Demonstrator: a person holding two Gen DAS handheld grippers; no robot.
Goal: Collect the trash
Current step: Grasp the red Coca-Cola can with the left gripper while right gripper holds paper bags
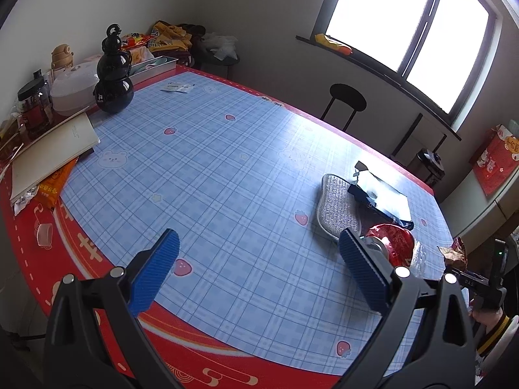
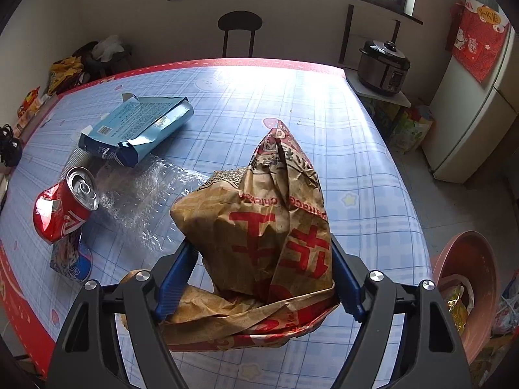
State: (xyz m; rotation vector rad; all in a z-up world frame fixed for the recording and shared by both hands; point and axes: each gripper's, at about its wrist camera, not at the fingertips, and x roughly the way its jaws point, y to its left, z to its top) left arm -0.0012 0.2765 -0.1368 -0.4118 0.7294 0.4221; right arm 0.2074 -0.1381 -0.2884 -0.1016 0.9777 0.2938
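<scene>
Jaws: right gripper [image 2: 259, 278] pressed on both sides of crumpled brown paper bag [image 2: 259, 227], long axis upright, peak away from camera; left gripper [image 1: 256, 272] spread, empty. Bag sits near the table [image 2: 373, 194] edge, right of red can [image 2: 61, 209]. Open cloth lies beyond the bag.

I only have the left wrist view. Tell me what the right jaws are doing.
Observer: The right jaws straddle a crumpled paper bag, with the pads touching both its sides.
Operator: Tell me where trash is being put.
Observer: A pink basin sits low at the right, with wrappers already inside.
Operator: Name any trash by the can that I can't see.
Observer: A small blue wrapper lies against the can.
</scene>
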